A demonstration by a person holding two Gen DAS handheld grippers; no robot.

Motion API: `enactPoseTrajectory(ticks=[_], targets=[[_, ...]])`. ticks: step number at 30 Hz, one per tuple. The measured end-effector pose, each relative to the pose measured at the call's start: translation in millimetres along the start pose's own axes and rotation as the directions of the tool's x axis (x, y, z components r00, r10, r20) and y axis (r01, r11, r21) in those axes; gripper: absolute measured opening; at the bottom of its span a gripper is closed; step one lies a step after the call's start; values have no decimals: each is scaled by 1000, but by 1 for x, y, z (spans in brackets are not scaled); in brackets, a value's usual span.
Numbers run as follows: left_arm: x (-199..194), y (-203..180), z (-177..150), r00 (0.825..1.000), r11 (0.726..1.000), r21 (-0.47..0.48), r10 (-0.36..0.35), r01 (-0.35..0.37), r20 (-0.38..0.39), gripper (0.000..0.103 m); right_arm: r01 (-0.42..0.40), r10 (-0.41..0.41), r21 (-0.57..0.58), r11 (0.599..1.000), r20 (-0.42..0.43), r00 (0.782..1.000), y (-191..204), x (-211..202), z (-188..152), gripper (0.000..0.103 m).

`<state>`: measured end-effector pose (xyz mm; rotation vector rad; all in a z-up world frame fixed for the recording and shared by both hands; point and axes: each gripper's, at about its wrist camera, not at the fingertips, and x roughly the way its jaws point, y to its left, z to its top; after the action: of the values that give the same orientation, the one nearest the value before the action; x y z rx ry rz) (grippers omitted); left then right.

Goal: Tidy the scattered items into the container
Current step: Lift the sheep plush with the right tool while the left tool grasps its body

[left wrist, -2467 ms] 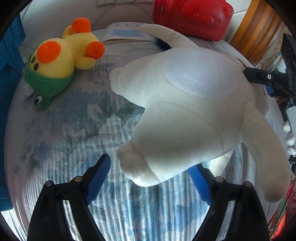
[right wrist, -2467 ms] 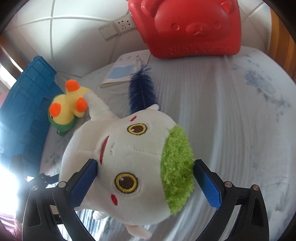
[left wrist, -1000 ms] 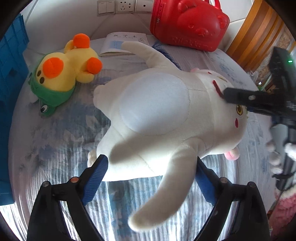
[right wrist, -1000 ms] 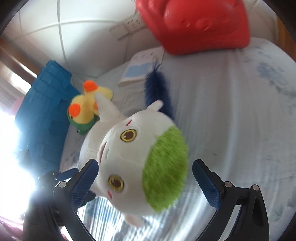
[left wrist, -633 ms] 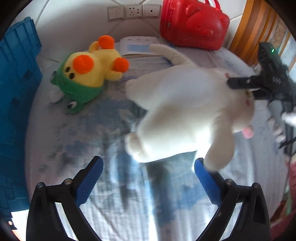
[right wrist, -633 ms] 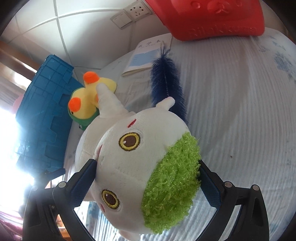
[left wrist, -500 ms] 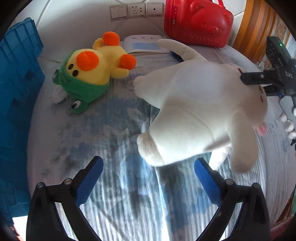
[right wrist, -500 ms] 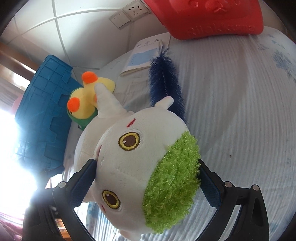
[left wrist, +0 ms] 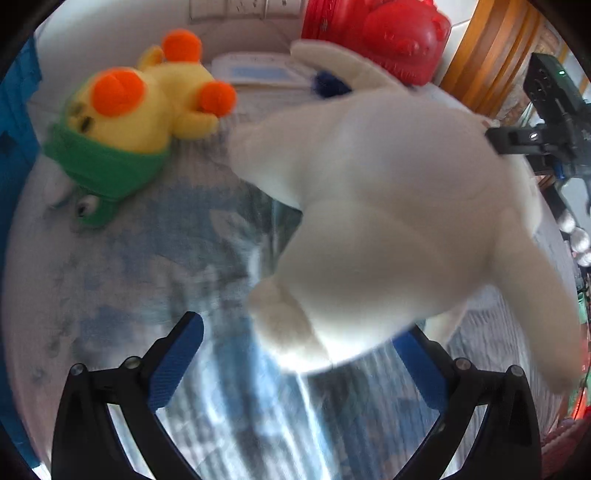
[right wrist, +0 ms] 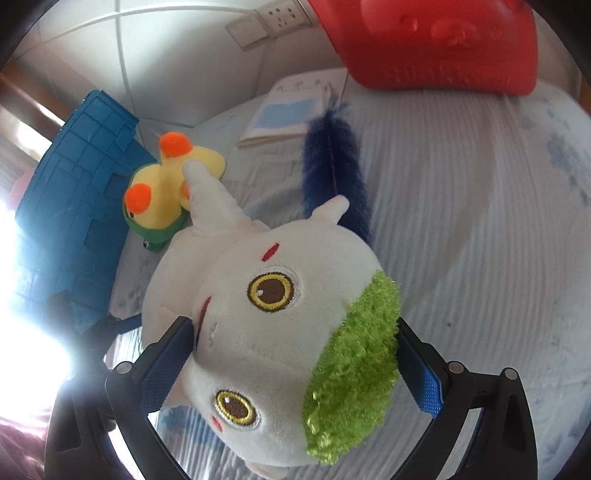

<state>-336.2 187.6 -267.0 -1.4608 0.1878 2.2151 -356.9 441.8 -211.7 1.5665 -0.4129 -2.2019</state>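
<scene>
Two plush toys fill my left wrist view: a white plush animal (left wrist: 388, 206) from centre out to 3 o'clock, and a yellow plush duck (left wrist: 144, 107) with orange pom-poms and a green frog hood at 10 o'clock, lying on the blue-patterned bedsheet (left wrist: 122, 266). My left gripper (left wrist: 295, 354) at 6 o'clock is opening, its blue pads spread wide; the white toy's lower body hangs over the gap between them, but neither pad presses on it as far as I can see. At 3 o'clock my right gripper (left wrist: 524, 142) reaches in against the toy's head end. A red bear-embossed case (left wrist: 376, 33) stands at 12 o'clock by the wall, with a booklet (left wrist: 258, 72) flat just in front of it and a tip of dark blue feather (left wrist: 328, 83) showing beside the toy. A strip of the blue crate (left wrist: 13, 122) edges in at 9 o'clock.

In my right wrist view, the right gripper (right wrist: 291, 358) at 6 o'clock is clamped on the white plush animal's (right wrist: 280, 306) head, one pad at its cheek and the other sunk in its green curly hair. The toy's body trails toward 10 o'clock, where the plush duck (right wrist: 166, 192) lies next to the blue crate (right wrist: 77, 184). The dark blue feather (right wrist: 332, 170) lies on the bedsheet (right wrist: 461, 221) at 12 o'clock, just behind the head, with the booklet (right wrist: 288, 110) beyond it and the red case (right wrist: 436, 40) at 1 o'clock. My left gripper (right wrist: 110, 325) shows dimly at 8 o'clock, washed by glare.
</scene>
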Motion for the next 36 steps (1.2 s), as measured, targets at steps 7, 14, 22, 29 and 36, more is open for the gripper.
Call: enactPoseTrajectory(ticks=[7, 14, 22, 29, 36], targets=[[19, -31, 17, 993, 993, 39, 113, -113, 23, 74, -5, 5, 22, 1000, -1, 1000, -6, 4, -2, 103], [9, -28, 19, 990, 991, 28, 133, -134, 42, 71, -58, 55, 71, 996, 37, 998, -11, 6, -5, 103], [-16, -30, 23, 986, 991, -13, 134, -133, 96, 61, -166, 159, 97, 981, 79, 984, -23, 12, -5, 103], [-71, -43, 27, 965, 980, 15, 195, -201, 172, 61, -269, 258, 68, 961, 134, 957, -5, -17, -12, 103], [-117, -50, 15, 949, 973, -4, 227, -232, 219, 61, -266, 266, -23, 964, 176, 948, 42, -59, -20, 103]])
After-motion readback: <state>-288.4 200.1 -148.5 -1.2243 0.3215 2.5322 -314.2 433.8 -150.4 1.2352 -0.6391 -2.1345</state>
